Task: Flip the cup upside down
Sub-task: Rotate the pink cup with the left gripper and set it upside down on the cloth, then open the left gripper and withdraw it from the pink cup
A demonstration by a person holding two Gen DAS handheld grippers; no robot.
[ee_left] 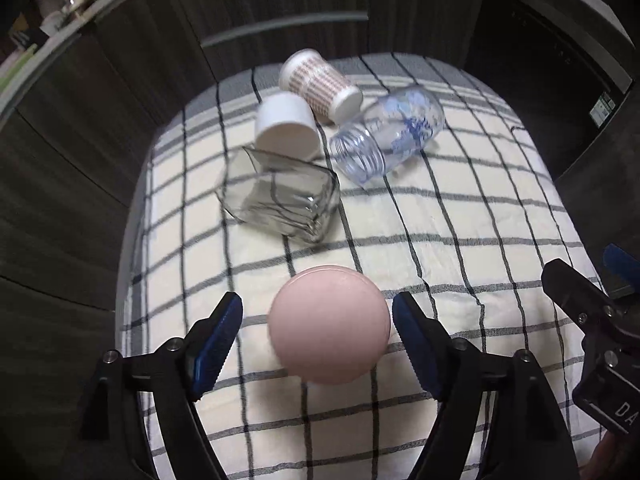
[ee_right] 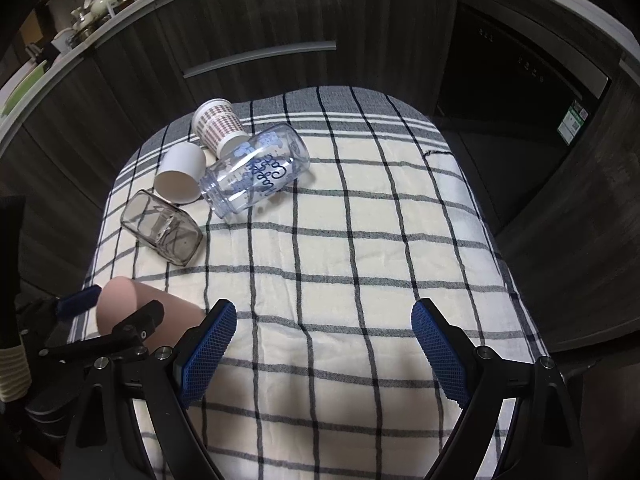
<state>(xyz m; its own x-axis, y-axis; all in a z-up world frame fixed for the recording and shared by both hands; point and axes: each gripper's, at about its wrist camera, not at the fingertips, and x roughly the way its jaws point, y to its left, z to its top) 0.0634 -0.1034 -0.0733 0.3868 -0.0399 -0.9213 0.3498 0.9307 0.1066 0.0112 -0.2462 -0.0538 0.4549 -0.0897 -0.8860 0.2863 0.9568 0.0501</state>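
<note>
A pink cup (ee_left: 329, 324) stands base-up on the checked cloth, between the open fingers of my left gripper (ee_left: 318, 340); the pads are beside it and apart from it. In the right wrist view the pink cup (ee_right: 120, 304) shows at lower left with the left gripper (ee_right: 112, 312) around it. My right gripper (ee_right: 324, 344) is open and empty over bare cloth. Four other cups lie on their sides at the far end: a square glass (ee_left: 280, 200), a white cup (ee_left: 286, 126), a patterned paper cup (ee_left: 320, 84) and a clear jar with blue print (ee_left: 390, 132).
The checked cloth (ee_right: 360, 240) covers a small table in front of dark wood cabinets (ee_right: 260, 20). A dark appliance (ee_right: 520, 92) stands at the right. My right gripper shows at the right edge of the left wrist view (ee_left: 592, 320).
</note>
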